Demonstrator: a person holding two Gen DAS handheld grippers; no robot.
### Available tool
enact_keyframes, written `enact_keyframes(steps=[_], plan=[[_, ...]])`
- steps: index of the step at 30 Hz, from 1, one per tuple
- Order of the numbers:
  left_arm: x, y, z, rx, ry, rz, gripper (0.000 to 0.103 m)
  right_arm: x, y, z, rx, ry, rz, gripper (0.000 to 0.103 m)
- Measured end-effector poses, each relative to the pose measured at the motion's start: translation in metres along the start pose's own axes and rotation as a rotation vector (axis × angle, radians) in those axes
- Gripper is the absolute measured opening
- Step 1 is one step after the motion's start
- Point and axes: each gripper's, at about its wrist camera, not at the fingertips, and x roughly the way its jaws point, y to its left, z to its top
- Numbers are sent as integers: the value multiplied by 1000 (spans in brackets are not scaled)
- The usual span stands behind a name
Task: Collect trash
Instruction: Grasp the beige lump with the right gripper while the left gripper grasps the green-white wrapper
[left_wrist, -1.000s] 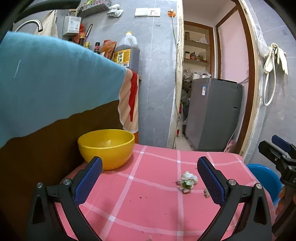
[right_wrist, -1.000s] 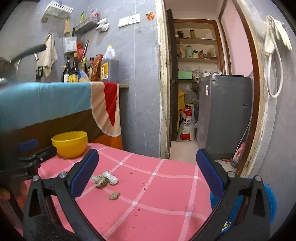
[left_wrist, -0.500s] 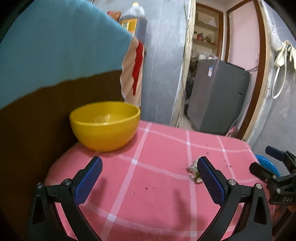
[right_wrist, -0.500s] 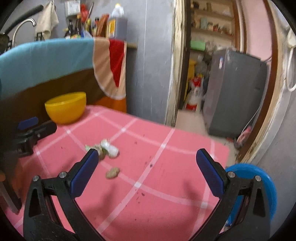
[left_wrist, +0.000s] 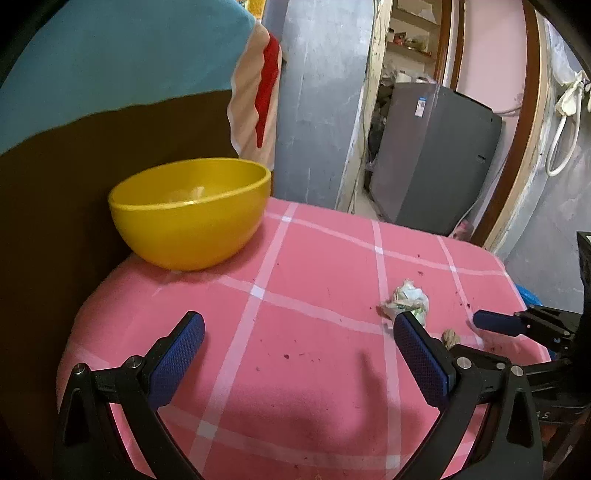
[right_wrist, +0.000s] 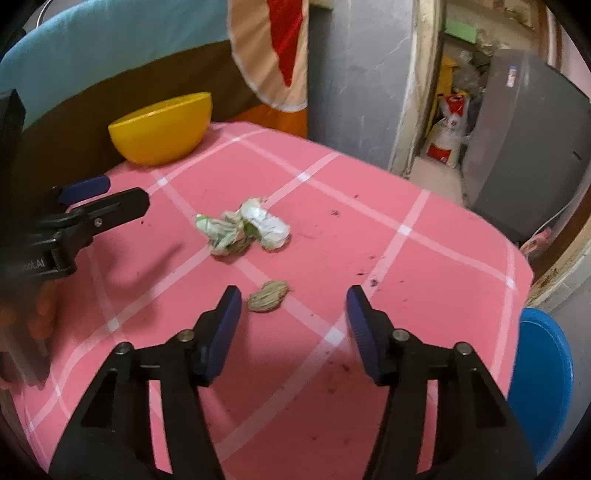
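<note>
A crumpled white-and-green wrapper lies mid-table on the pink checked cloth. A small brown scrap lies just nearer. My right gripper hovers low over the cloth with its jaws closing. The brown scrap sits just ahead of its left fingertip, and no pad presses on it. My left gripper is open over bare cloth, with the wrapper beyond its right fingertip. A yellow bowl stands at the far left with something pale inside.
A blue bin stands on the floor past the table's right edge. A dark board draped with a blue and striped towel backs the table on the left. A grey appliance stands in the doorway beyond.
Both grippers tipped downward and sank toward the cloth. The right one came up close to the brown scrap and its jaws narrowed. The left jaws stayed wide.
</note>
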Motion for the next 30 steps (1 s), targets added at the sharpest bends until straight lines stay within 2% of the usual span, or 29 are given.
enact_keyframes(steps=[3, 6, 12, 16, 21, 25, 30], plan=[[2, -3, -1, 10, 12, -16, 100, 8, 0, 1, 6, 41, 26, 58], [5, -10, -1, 33, 26, -37, 100, 7, -2, 0, 18, 46, 30, 52], [11, -23, 1, 79, 59, -65, 100, 6, -8, 1, 51, 41, 49, 30], [13, -30, 1, 90, 66, -86, 99, 7, -8, 3, 58, 40, 53, 28], [15, -38, 4, 92, 81, -133, 91, 5, -9, 1, 50, 36, 32, 27], [21, -47, 6, 108, 108, -159, 78, -1, -16, -3, 27, 26, -41, 27], [33, -65, 9, 145, 153, -147, 64, -9, -35, -8, 77, 3, -57, 27]])
